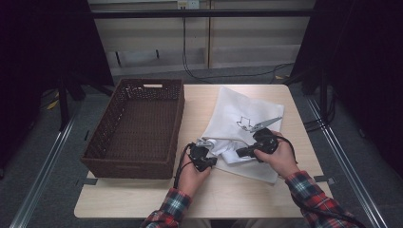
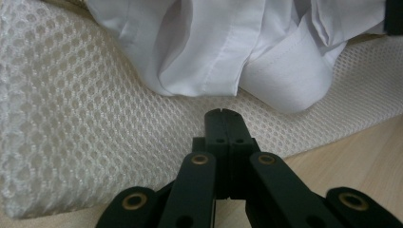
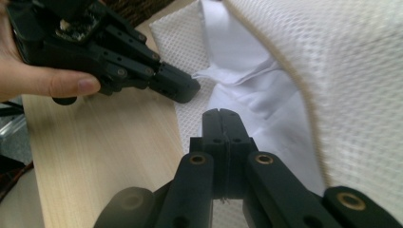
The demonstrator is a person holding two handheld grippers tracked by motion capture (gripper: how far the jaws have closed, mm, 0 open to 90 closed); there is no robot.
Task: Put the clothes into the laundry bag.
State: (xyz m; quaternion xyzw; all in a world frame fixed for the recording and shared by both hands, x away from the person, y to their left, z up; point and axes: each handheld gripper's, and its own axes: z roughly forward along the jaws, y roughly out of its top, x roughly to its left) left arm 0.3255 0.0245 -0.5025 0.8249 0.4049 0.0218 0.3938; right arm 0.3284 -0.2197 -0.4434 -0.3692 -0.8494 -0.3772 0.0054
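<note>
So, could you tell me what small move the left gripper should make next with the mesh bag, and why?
Probably lift the mesh bag's edge a little. The left gripper looks shut against the mesh, with white cloth bunched just beyond, while the right gripper is shut beside that cloth. Raising the edge should open room for it.

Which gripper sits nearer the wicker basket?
The left gripper, at the mesh bag's lower-left corner beside the basket; the right gripper lies farther over the bag.

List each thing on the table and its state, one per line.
Mesh laundry bag: flat on the table, mouth open.
White garment: crumpled, spilling from the bag's mouth.
Wicker basket: upright, empty.
Left hand-held gripper: shut, at the bag's edge.
Right hand-held gripper: shut, over the bag.
</note>
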